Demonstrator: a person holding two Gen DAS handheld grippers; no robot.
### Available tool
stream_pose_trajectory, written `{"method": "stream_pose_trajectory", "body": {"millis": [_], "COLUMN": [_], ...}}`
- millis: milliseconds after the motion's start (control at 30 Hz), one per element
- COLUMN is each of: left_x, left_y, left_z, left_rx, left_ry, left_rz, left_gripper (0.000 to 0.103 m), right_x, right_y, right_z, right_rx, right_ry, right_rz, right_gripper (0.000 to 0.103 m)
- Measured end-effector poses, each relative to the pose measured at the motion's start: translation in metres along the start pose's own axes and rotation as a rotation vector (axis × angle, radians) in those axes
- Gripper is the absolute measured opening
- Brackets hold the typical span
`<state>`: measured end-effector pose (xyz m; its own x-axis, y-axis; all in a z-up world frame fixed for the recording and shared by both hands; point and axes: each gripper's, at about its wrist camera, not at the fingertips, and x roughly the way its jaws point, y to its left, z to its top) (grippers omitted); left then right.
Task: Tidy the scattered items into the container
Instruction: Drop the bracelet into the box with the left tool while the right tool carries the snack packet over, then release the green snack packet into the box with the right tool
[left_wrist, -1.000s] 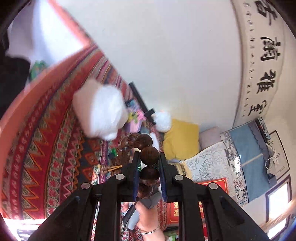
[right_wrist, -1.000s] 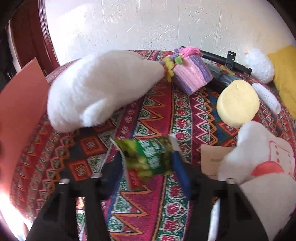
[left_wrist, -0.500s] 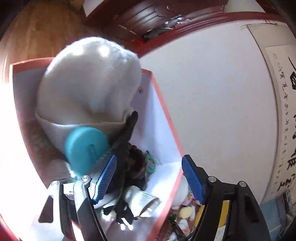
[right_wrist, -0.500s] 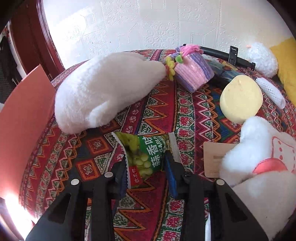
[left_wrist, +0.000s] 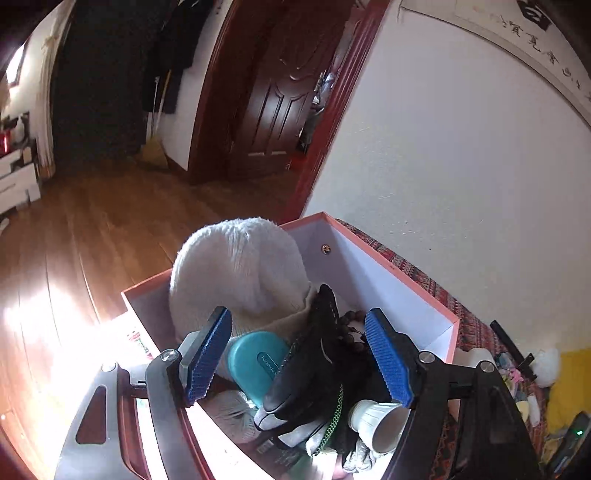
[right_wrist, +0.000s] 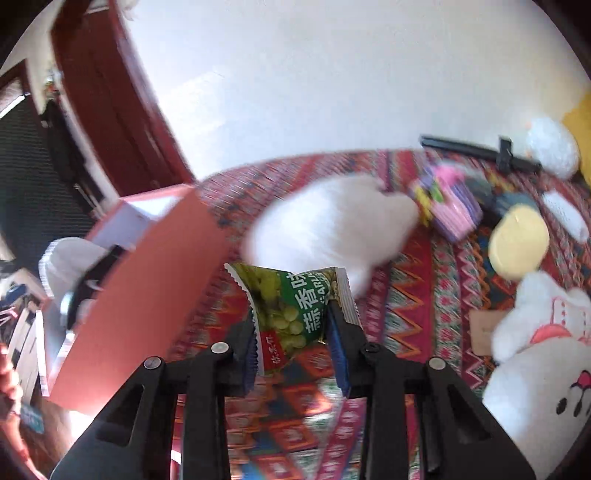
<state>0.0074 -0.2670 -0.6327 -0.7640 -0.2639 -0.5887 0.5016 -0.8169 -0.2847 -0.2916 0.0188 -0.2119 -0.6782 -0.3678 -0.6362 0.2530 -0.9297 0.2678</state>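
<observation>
The right gripper (right_wrist: 295, 343) pinched a green snack packet (right_wrist: 291, 306) by its lower half, the blue pads pressing into the foil from both sides, and the packet hung clear of the patterned cloth (right_wrist: 417, 317). The salmon-pink box (right_wrist: 147, 291) stood just to the left of it, its near wall facing the camera. Over that box the left gripper (left_wrist: 295, 354) had its jaws spread and opening, with nothing between the pads. A string of brown beads (left_wrist: 351, 325) lay below in the box, beside a black glove (left_wrist: 317, 362), a teal case (left_wrist: 258, 362), a white knitted hat (left_wrist: 240, 273) and a paper cup (left_wrist: 376, 421). To do the carry well, the packet probably needed to clear the top edge of the near wall before it went across, since a floppy foil bag could catch on the rim and slip from a low pinch. The box was already crowded, so a release over the open corner by the far white wall looked the better choice; the right view was blurred, so how much room remained there was hard to judge. The empty left gripper would best draw clear first. A white plush (right_wrist: 332, 221) and other toys still lay on the cloth.
</observation>
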Motion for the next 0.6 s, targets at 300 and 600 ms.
{"method": "stream_pose_trajectory", "body": {"millis": [300,600], "left_x": [-0.024,-0.032], "left_y": [0.006,0.017], "left_z": [0.009,0.015], "left_rx": [0.044,0.024], "left_ry": [-0.099,-0.111], "left_rz": [0.077,0.092], "left_gripper": [0.075,0.076], "right_x": [-0.043,-0.029], "right_y": [0.142,0.221], "right_z": [0.05,0.077], "right_rx": [-0.161,-0.191], "right_ry": [-0.148,-0.128], "right_rz": [0.25,0.34], "right_gripper": [0.03,0.078]}}
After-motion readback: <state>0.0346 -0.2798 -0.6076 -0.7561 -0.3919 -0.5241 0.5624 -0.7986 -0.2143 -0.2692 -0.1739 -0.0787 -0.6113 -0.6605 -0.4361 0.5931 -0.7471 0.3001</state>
